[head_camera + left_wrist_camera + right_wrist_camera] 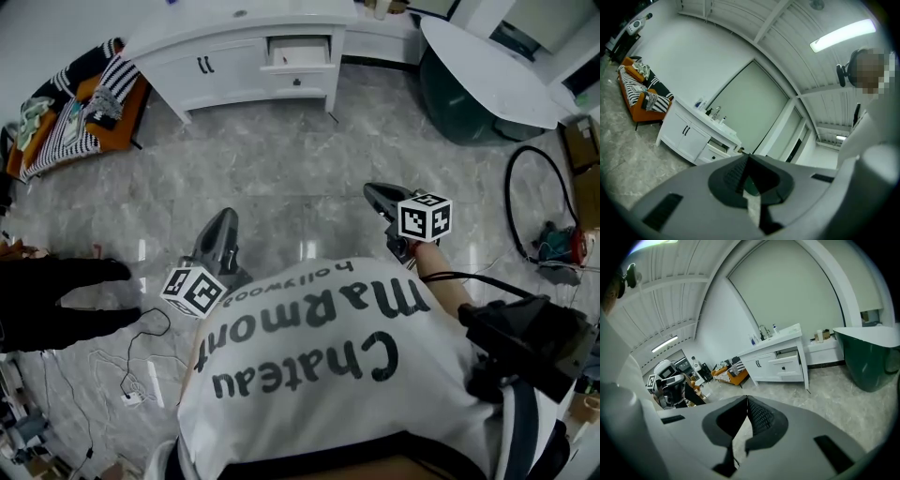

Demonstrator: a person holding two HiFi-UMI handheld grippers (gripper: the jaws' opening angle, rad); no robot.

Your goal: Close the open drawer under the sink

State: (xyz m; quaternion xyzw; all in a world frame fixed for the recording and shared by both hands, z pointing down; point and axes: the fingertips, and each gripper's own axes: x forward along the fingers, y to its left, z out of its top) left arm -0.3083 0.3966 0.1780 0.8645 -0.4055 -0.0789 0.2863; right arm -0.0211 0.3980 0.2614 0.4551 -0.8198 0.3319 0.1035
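The white sink cabinet (234, 56) stands against the far wall, with its upper drawer (298, 53) pulled out beside the double doors. From the left gripper view the cabinet (689, 133) and its open drawer (715, 152) are far off. The right gripper view also shows the cabinet (764, 363) and drawer (785, 364) across the room. My left gripper (223, 221) and right gripper (375, 193) are held out before my body, well short of the cabinet, over the marble floor. Both are shut, with nothing between their fingers.
An orange sofa with striped blankets (80, 112) sits left of the cabinet. To its right is a dark green tub with a white top (473, 80). Cables lie on the floor at the left (131, 375) and right (525, 202). A dark bulky object (56, 300) is at my left.
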